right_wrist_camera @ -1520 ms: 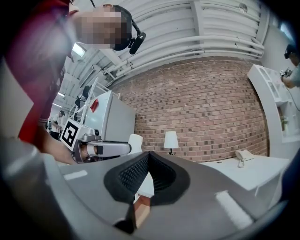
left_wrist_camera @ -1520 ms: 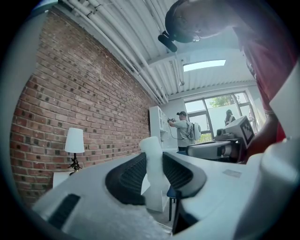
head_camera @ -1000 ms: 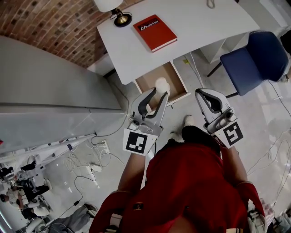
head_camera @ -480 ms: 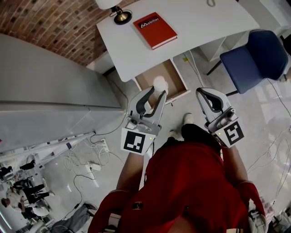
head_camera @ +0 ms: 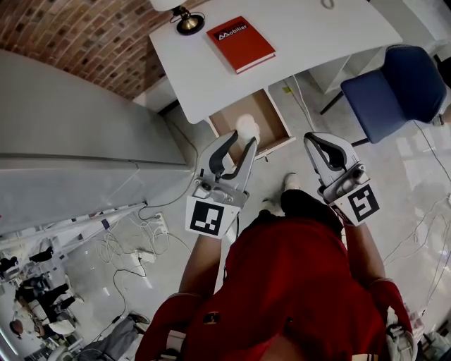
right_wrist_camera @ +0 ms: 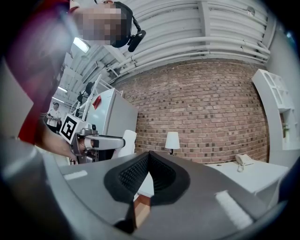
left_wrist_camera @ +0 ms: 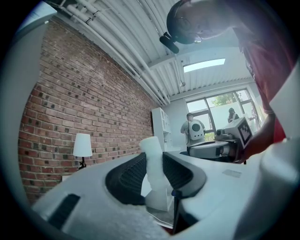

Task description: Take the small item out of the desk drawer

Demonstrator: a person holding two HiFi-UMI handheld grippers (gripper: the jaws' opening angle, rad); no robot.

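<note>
My left gripper (head_camera: 242,140) is shut on a small white item (head_camera: 246,126) and holds it over the front of the open wooden desk drawer (head_camera: 270,115). In the left gripper view the white item (left_wrist_camera: 151,149) stands upright between the ribbed pads of that gripper (left_wrist_camera: 155,168). My right gripper (head_camera: 317,144) hangs to the right of the drawer, apart from it. Its jaws are shut with nothing between them, as the right gripper view shows (right_wrist_camera: 149,161). That view also catches the left gripper (right_wrist_camera: 101,142) with the white item (right_wrist_camera: 126,140) at its tip.
The drawer belongs to a white desk (head_camera: 296,42) carrying a red book (head_camera: 240,44) and a lamp (head_camera: 186,20). A blue chair (head_camera: 398,81) stands at the right, a grey cabinet (head_camera: 70,141) at the left. Cables (head_camera: 141,243) lie on the floor.
Both grippers keep their places and the left stays shut on the white item; only the view has shifted a little.
</note>
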